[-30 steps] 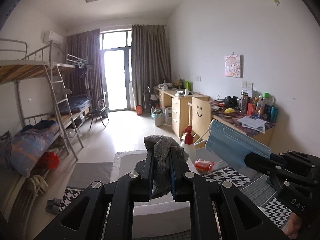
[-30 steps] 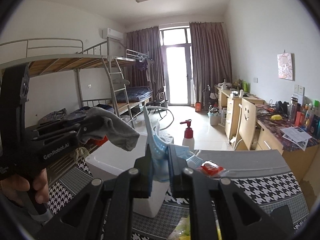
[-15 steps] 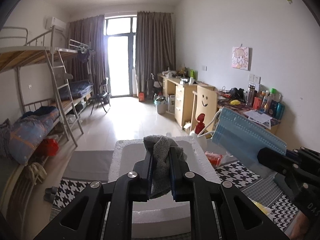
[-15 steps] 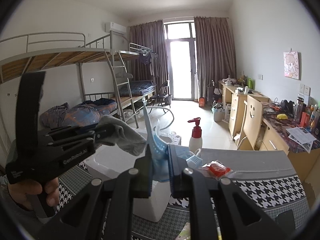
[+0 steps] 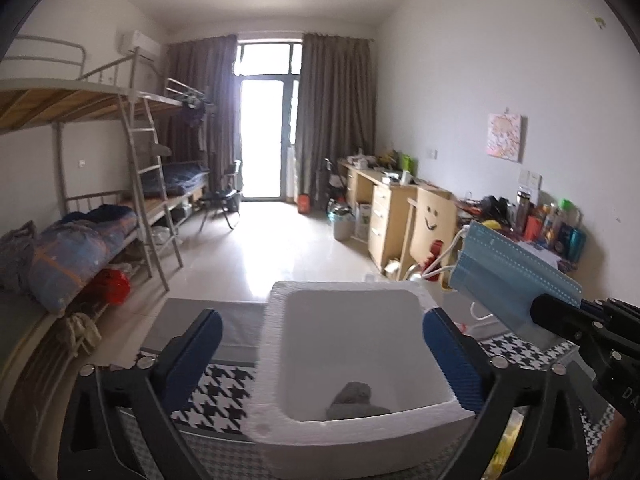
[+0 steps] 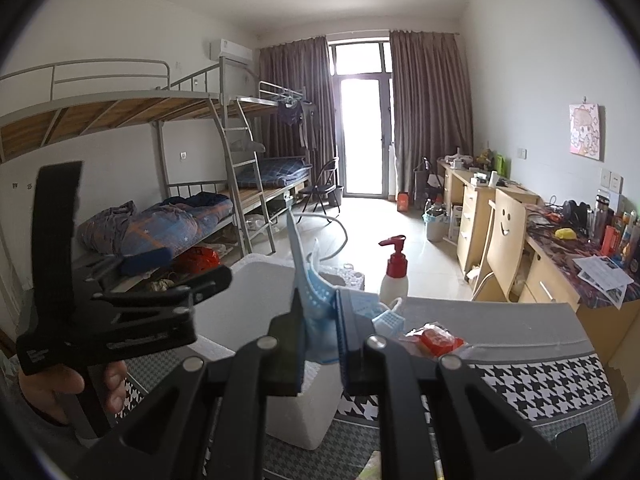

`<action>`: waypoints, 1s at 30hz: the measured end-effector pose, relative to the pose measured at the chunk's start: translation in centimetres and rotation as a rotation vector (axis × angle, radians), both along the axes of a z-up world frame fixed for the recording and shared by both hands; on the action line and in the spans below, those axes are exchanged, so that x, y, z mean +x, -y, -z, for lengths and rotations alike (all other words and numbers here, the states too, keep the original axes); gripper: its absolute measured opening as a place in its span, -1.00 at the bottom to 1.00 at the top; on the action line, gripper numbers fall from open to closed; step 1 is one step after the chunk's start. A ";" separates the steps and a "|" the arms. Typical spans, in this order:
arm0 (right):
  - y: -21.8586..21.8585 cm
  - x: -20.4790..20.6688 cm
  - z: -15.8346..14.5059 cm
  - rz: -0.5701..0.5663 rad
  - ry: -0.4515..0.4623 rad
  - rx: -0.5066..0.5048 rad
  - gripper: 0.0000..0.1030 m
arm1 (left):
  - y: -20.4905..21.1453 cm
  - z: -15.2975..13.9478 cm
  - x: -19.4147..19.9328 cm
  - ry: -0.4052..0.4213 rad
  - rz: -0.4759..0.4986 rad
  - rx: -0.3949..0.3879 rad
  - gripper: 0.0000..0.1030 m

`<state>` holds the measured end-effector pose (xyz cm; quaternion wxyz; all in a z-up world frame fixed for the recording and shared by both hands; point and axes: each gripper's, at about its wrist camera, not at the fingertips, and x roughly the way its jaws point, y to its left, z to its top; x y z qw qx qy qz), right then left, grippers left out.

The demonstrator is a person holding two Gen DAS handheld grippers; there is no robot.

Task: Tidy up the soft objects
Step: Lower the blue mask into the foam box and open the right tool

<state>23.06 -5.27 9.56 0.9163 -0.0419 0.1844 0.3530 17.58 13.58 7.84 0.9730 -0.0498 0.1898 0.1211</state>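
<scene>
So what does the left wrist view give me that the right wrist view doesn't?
Only the left wrist view looks down into the white foam box and shows the grey sock lying on its bottom, framed by the open left gripper. Only the right wrist view shows the red pump bottle, the red packet and the hand gripping the left tool. Both show the blue face mask clamped in the right gripper, and the box.
</scene>
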 end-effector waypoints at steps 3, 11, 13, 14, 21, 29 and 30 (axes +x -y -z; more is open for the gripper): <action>-0.4 0.0 -0.2 -0.009 0.006 -0.003 -0.68 | -0.3 -0.2 -0.2 0.001 -0.018 0.014 0.98; -1.7 0.0 -0.6 -0.037 0.009 -0.013 -0.68 | -1.1 -0.2 -1.0 -0.002 -0.044 0.033 0.98; -2.2 0.1 -0.7 -0.045 0.008 -0.021 -0.68 | -1.2 -0.1 -1.2 -0.001 -0.047 0.032 0.98; -2.4 0.1 -0.7 -0.050 0.009 -0.024 -0.68 | -1.3 0.0 -1.3 -0.003 -0.046 0.031 0.98; -3.9 0.9 -0.4 -0.085 -0.018 -0.032 -0.68 | -1.5 0.5 -2.0 0.002 -0.055 0.041 0.98; -5.5 1.3 0.0 -0.128 -0.047 -0.040 -0.68 | -2.1 0.8 -3.1 0.013 -0.072 0.032 0.98; -5.6 1.4 0.1 -0.130 -0.048 -0.042 -0.68 | -2.2 0.8 -3.2 0.013 -0.076 0.030 0.98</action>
